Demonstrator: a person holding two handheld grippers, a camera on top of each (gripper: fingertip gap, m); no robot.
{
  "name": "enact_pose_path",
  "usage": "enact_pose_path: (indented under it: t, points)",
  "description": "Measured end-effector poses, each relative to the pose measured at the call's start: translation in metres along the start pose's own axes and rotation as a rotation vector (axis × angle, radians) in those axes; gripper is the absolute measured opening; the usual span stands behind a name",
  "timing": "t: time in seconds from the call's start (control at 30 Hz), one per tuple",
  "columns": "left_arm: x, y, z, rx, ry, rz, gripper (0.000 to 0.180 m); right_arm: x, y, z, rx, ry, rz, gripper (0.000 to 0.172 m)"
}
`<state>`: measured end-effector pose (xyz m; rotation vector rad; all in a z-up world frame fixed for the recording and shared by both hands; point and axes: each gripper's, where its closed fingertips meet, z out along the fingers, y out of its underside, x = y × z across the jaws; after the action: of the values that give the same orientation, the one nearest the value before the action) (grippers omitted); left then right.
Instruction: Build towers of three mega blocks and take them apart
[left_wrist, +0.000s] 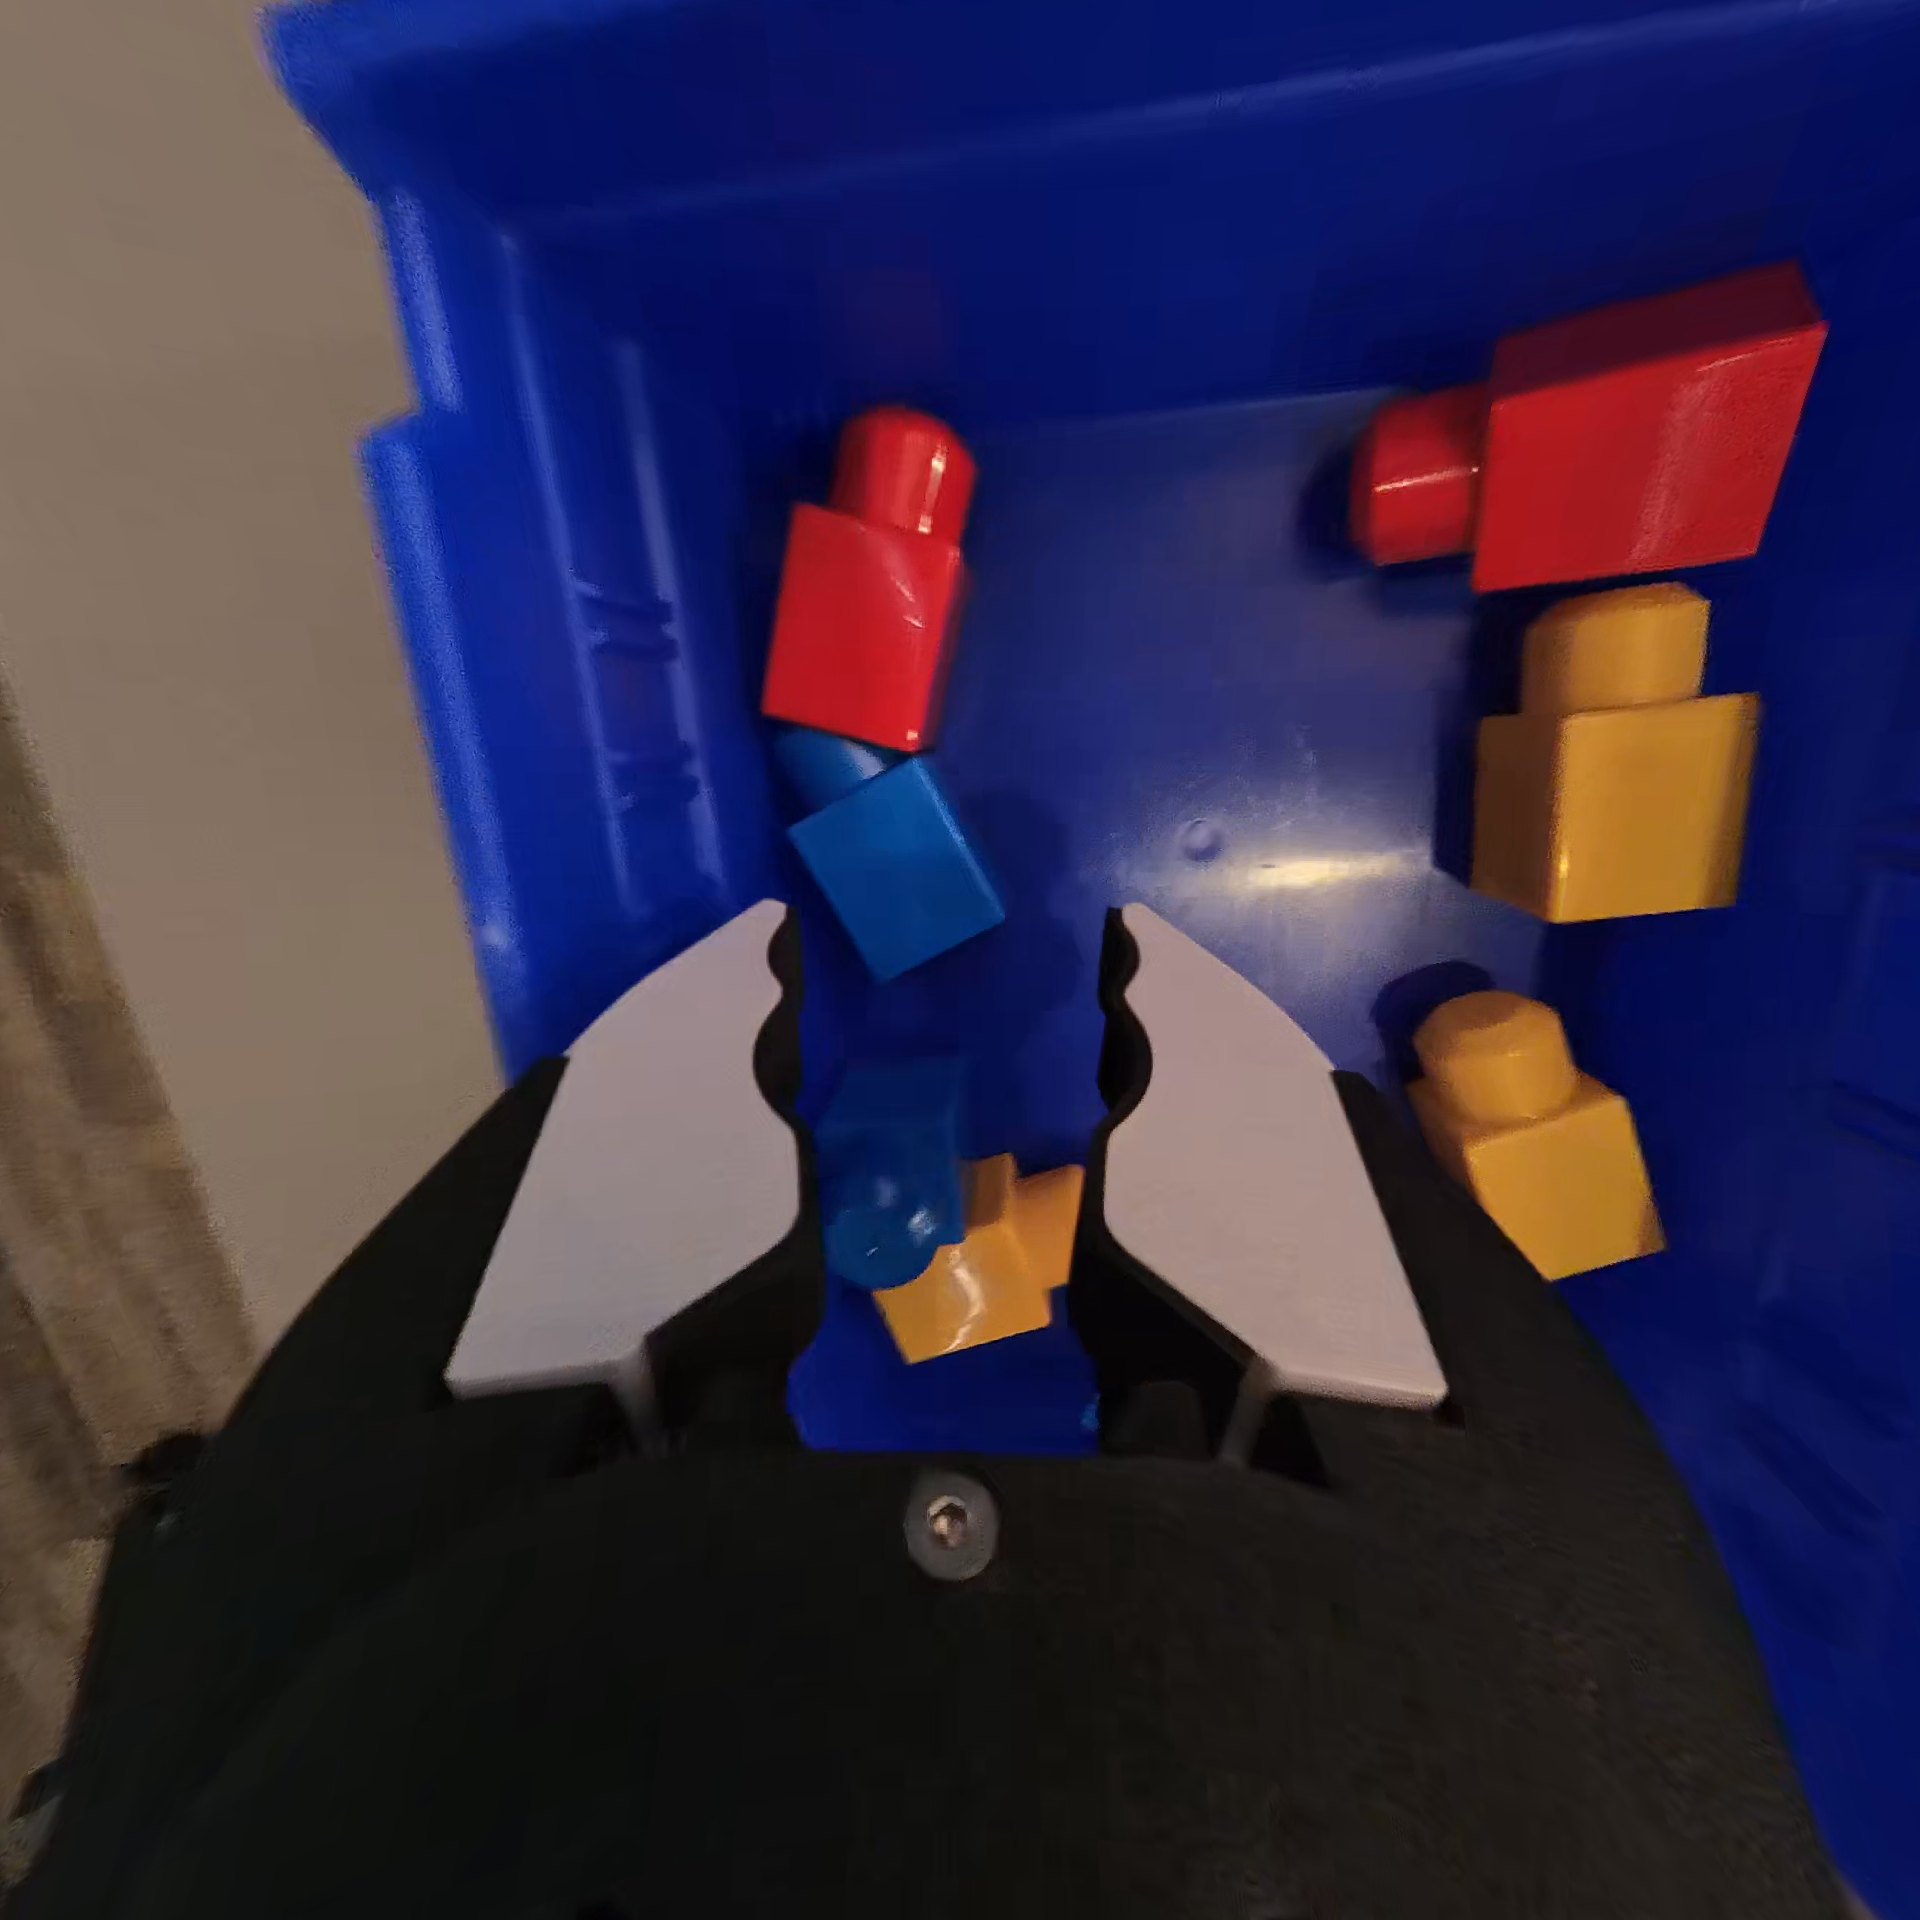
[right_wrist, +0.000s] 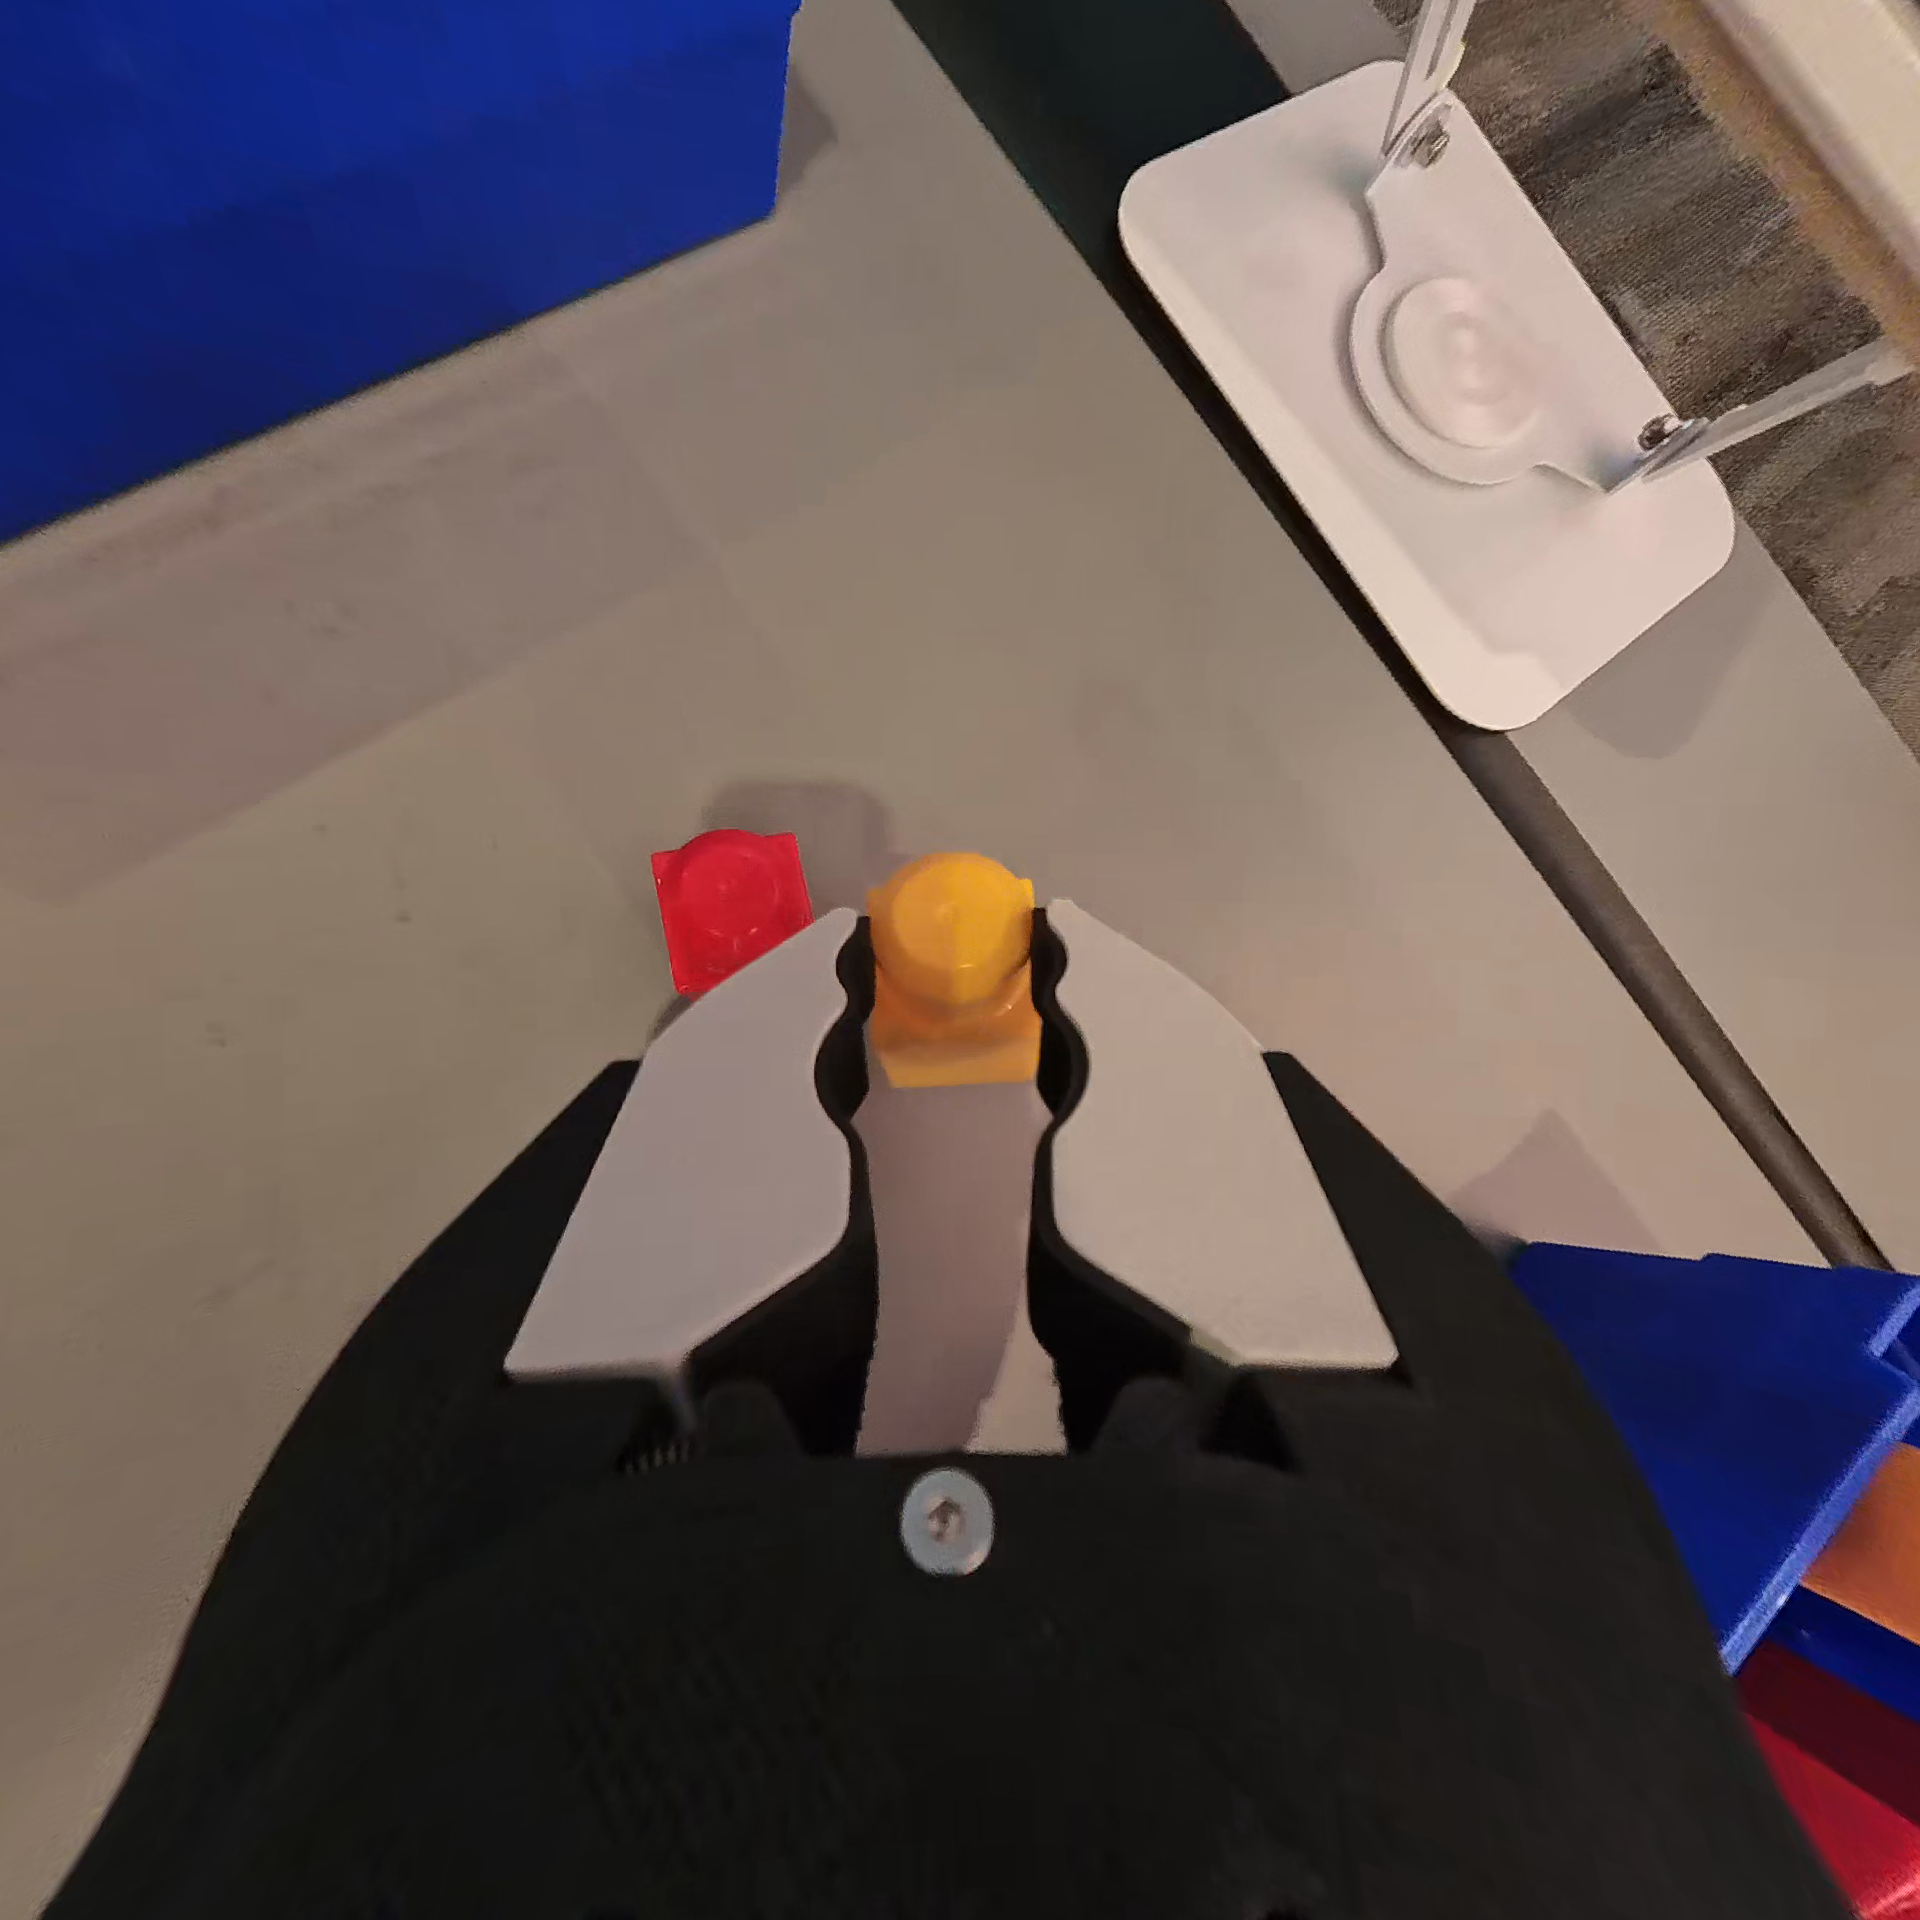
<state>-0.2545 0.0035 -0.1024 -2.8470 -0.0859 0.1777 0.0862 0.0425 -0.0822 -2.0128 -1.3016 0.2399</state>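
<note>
The right gripper (right_wrist: 951, 966) has its fingers pressed on the two sides of a yellow block (right_wrist: 951, 971), whose stud points up toward the camera, long axis upright. A red block (right_wrist: 727, 909) stands just to its left on the grey bench (right_wrist: 520, 675), stud up too.

The left gripper (left_wrist: 951, 935) hangs over a blue bin (left_wrist: 1195, 727) with its fingers wide apart and nothing between them. In the bin the blocks lie on their sides: a red one (left_wrist: 862, 623) with its stud pointing far, a blue one (left_wrist: 894, 862) just near of it with its stud tucked against the red one, and another red one (left_wrist: 1642, 457) at far right, stud pointing left. Two yellow blocks (left_wrist: 1610, 800) (left_wrist: 1527, 1143) lie at right.
</note>
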Motion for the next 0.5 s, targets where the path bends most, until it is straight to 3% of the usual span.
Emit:
enact_pose_path:
  t: [0.03,0.27,0.5]
  points:
    - [0.005,0.000,0.006,-0.016,0.041,-0.019,0.055,0.000,0.000,0.001,-0.002,0.003,-0.009,0.029]
    - [-0.003,0.001,0.019,-0.043,0.012,-0.095,0.050,-0.006,0.001,0.003,-0.015,-0.007,-0.033,0.029]
    - [-0.009,-0.001,0.023,-0.046,-0.053,-0.062,0.045,-0.008,0.006,0.008,-0.053,0.008,-0.076,0.029]
